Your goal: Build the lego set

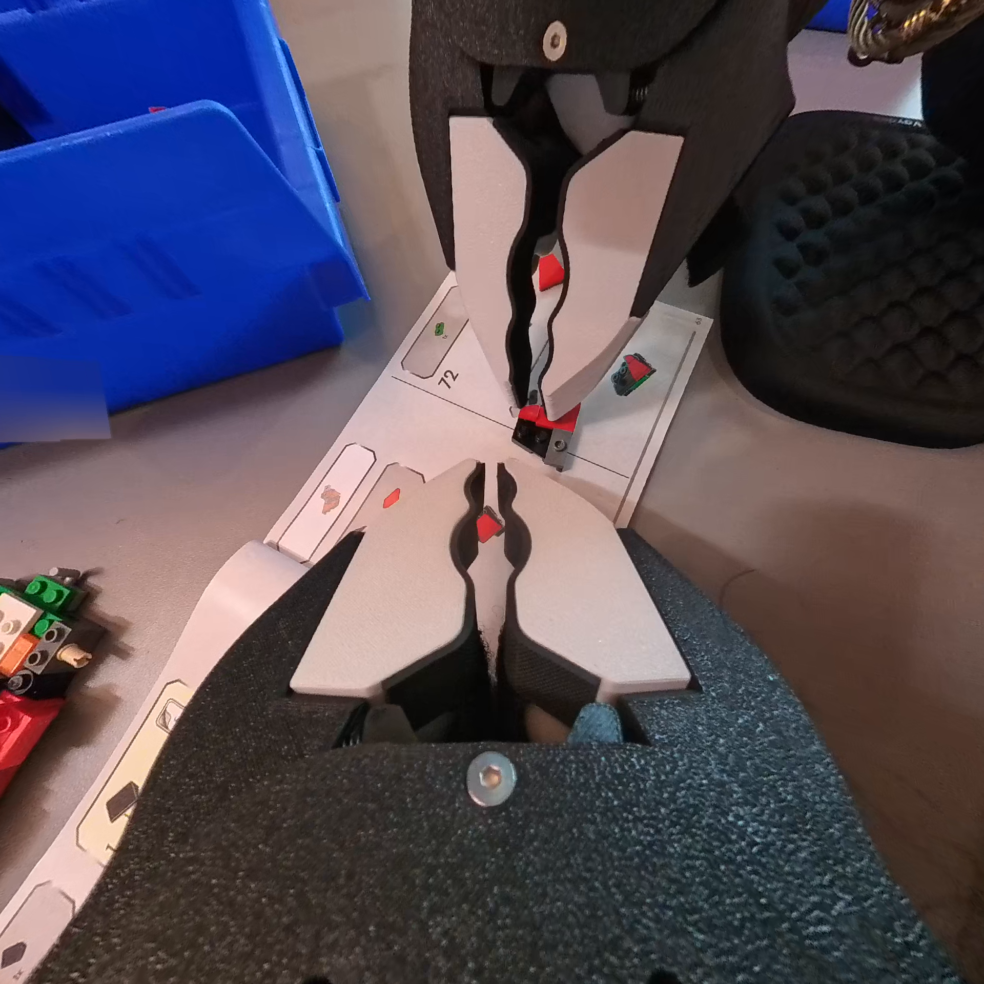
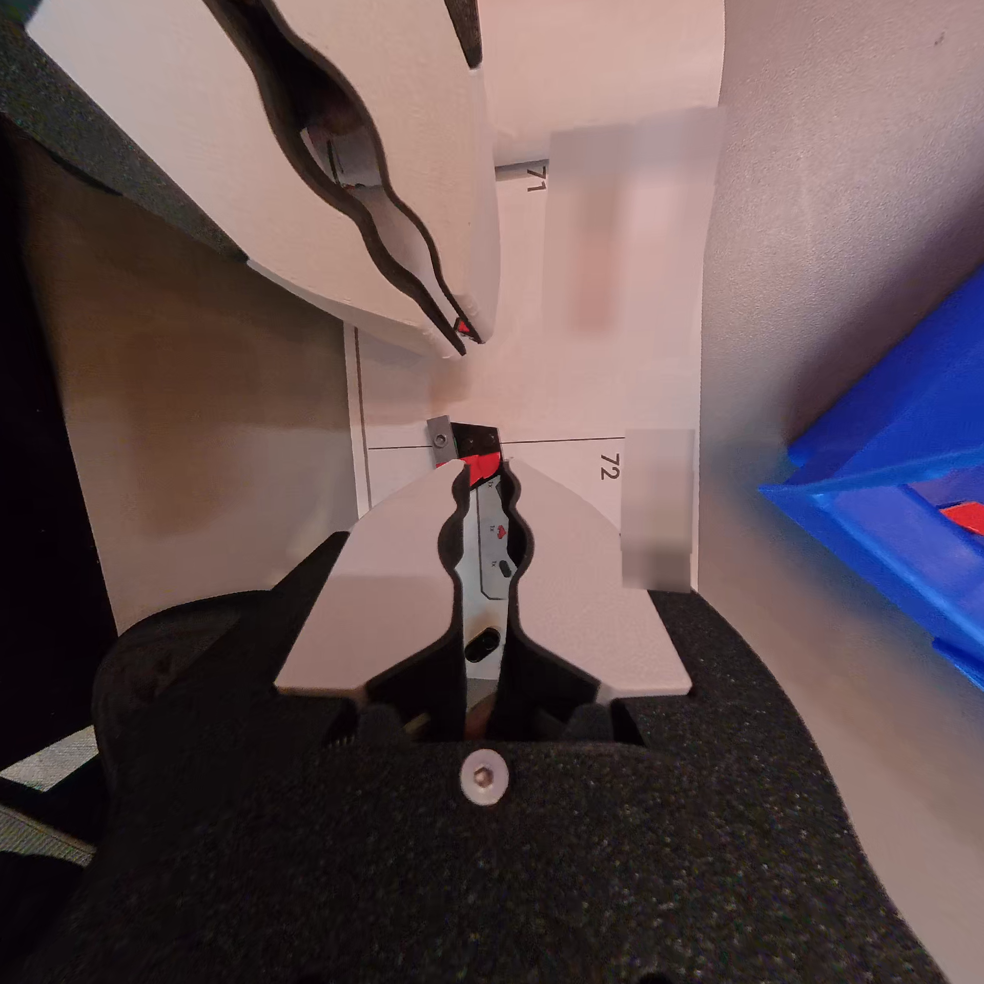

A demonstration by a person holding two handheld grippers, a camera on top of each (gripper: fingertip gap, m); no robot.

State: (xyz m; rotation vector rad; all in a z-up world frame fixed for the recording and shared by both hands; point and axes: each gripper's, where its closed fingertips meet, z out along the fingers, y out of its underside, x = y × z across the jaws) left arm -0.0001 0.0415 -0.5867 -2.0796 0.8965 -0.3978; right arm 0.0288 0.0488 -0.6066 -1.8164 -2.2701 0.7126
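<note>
**Two grippers over the booklet, each with a lego part**

- Left gripper (image 1: 491,468): fingers nearly together, pinching a small red piece (image 2: 465,326) at the tips (clearest from the right wrist view, where the piece shows between the tips). It points toward the right gripper, tips near but apart from the sub-assembly.
- Right gripper (image 2: 483,468): fingers narrowly parted, clamped on the red top of the sub-assembly (image 1: 544,434). Seen from the left wrist view, it comes down from the far side.
- Sub-assembly: small block of red, black and grey lego parts, with a grey piece on one side. It sits over the booklet, between the two sets of tips; whether it touches the page cannot be told.
- Booklet (image 1: 468,426): open instruction pages lying flat on the table (image 1: 239,479), printed with part boxes and step pictures.
- Bins (image 1: 160,213): blue plastic, stacked, on the table left of the booklet in the left wrist view.
- Partial build (image 1: 40,633): cluster of green, white, orange, black and red bricks at the left edge of the left wrist view, well apart from both grippers.
- Cushion (image 1: 862,277): black, bumpy, beside the booklet's far edge.
</note>
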